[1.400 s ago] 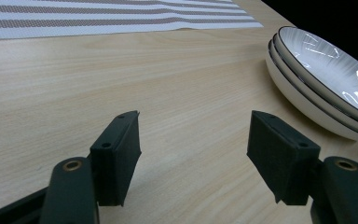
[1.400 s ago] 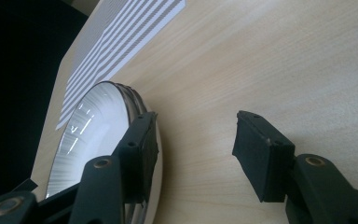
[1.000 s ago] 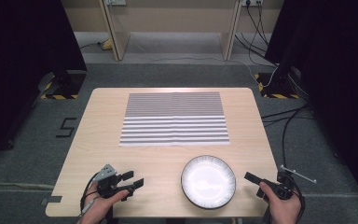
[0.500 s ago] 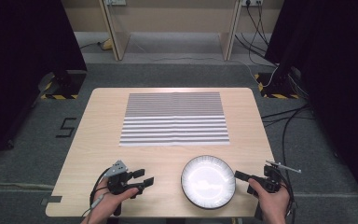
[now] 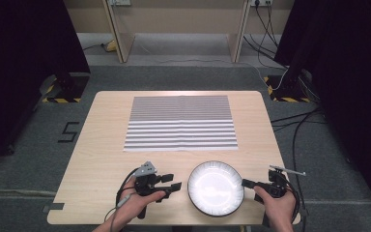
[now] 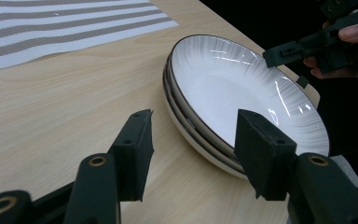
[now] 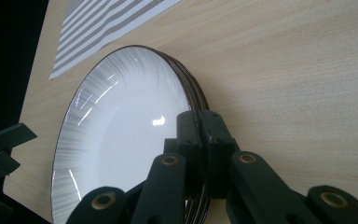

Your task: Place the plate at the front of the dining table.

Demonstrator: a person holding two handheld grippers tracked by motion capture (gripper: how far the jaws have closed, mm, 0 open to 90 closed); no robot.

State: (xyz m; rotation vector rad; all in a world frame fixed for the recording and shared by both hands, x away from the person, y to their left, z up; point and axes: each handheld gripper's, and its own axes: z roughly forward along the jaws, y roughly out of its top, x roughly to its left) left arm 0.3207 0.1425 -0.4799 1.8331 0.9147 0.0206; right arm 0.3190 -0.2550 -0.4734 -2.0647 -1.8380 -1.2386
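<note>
Right tongs [image 7: 199,154] closed on plate [image 5: 216,187] rim, left tongs [image 5: 170,181] nearer, closing, pointing at it

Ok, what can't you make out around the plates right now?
- High view: how many plates the stack holds; the top plate covers the rest.
- Right gripper view: how many rims the right gripper clamps; its fingers cover that spot.

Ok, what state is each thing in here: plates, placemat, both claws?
Plates: stacked, white, empty, flat on the table.
Striped placemat: spread flat, bare.
Right claw: just closed, shut on the stack's rim.
Left claw: open, closing, pads either side of the near rim, not pressing.
</note>
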